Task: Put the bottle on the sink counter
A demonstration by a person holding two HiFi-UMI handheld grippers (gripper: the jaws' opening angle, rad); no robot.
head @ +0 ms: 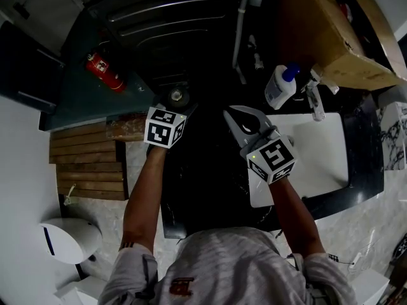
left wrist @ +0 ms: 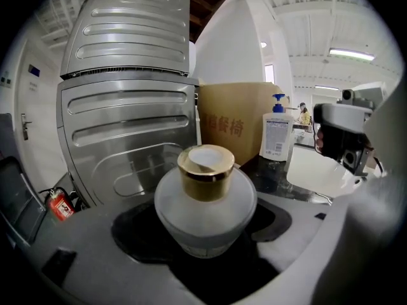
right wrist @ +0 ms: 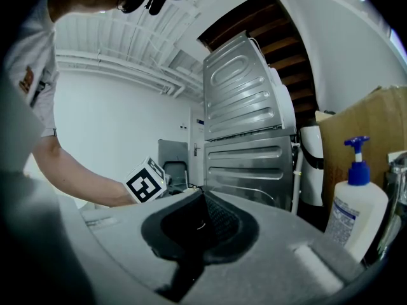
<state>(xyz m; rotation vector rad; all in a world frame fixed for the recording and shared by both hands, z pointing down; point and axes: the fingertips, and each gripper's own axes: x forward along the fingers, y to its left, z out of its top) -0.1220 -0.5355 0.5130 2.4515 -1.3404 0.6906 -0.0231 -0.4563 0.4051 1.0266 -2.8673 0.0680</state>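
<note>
My left gripper (head: 174, 105) is shut on a round frosted bottle (left wrist: 205, 203) with a gold cap (left wrist: 205, 169); in the head view only the bottle's cap (head: 176, 96) shows past the marker cube. I hold the bottle in the air over a dark area, left of the black sink counter (head: 367, 170). The white sink basin (head: 315, 154) lies to the right. My right gripper (head: 233, 114) hovers over the basin's left edge, its jaws (right wrist: 200, 199) shut together with nothing between them.
A white pump soap bottle (head: 280, 86) and a faucet (head: 315, 99) stand at the basin's far edge, beside a cardboard box (head: 337, 40). A ribbed metal appliance (left wrist: 127, 107) stands ahead. A red fire extinguisher (head: 103, 70), wooden slats (head: 82, 164) and a white bin (head: 67, 239) are at the left.
</note>
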